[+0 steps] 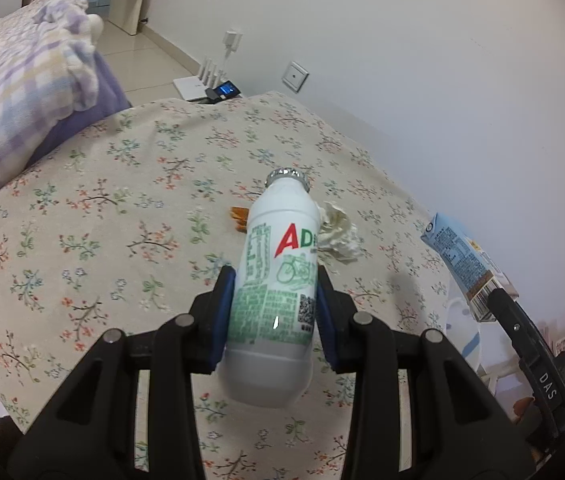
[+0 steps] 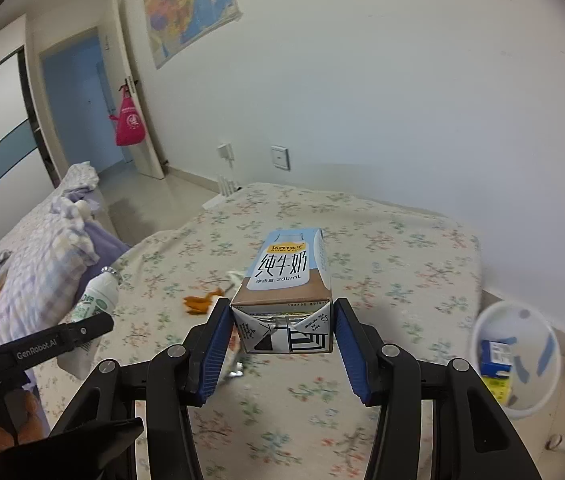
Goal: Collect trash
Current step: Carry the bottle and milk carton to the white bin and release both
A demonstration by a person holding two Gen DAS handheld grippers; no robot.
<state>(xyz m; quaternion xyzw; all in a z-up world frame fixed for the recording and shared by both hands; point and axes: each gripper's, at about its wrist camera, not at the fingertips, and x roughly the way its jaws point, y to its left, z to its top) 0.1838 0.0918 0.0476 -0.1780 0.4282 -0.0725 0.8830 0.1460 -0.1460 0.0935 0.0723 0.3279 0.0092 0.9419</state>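
Note:
My left gripper (image 1: 276, 300) is shut on a white plastic drink bottle (image 1: 278, 280) with green print and a foil top, held above the floral bed sheet (image 1: 122, 208). My right gripper (image 2: 282, 320) is shut on a blue and brown milk carton (image 2: 286, 280), held above the same bed; the carton also shows at the right of the left wrist view (image 1: 462, 264). A crumpled white tissue (image 1: 338, 234) and orange peel (image 1: 239, 218) lie on the sheet beyond the bottle. The peel also shows in the right wrist view (image 2: 200, 302).
A white waste bin (image 2: 516, 356) with a blue box inside stands on the floor off the bed's right side. A purple plaid blanket (image 1: 14, 96) is piled at the left. A router (image 1: 202, 84) sits on the floor by the wall.

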